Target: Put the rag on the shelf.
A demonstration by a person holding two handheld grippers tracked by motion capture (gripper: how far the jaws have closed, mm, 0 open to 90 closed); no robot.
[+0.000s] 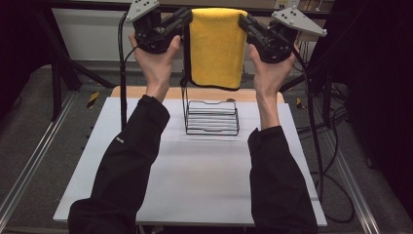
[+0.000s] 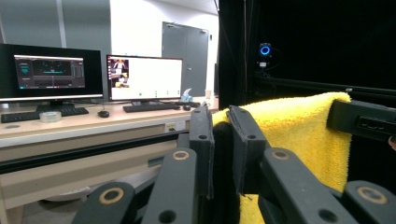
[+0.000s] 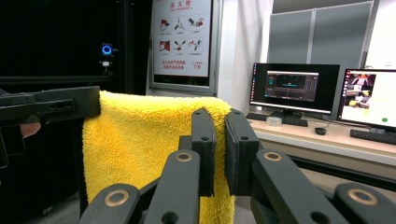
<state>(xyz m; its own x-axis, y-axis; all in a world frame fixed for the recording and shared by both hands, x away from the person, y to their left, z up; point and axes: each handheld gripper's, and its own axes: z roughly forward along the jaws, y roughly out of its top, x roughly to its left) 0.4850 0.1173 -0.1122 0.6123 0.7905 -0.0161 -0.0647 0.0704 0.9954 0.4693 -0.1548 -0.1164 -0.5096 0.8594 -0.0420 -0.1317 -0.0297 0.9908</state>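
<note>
The folded yellow terry towel [image 1: 216,46] hangs stretched between the two tools, high above the black wire rack [image 1: 212,117] on the white worktop [image 1: 195,180], its top edge running side to side. The left tool [image 1: 184,20] and right tool [image 1: 245,22] each clamp an upper corner, forearms raised, equally near.

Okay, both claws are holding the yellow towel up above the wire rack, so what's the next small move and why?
Probably lower both hands together toward the wire rack. The yellow towel hangs folded between the left claw and right claw, each shut on a top corner, and its bottom edge is above and just behind the rack. Keeping the claws level should keep the fold straight on the way down.
</note>
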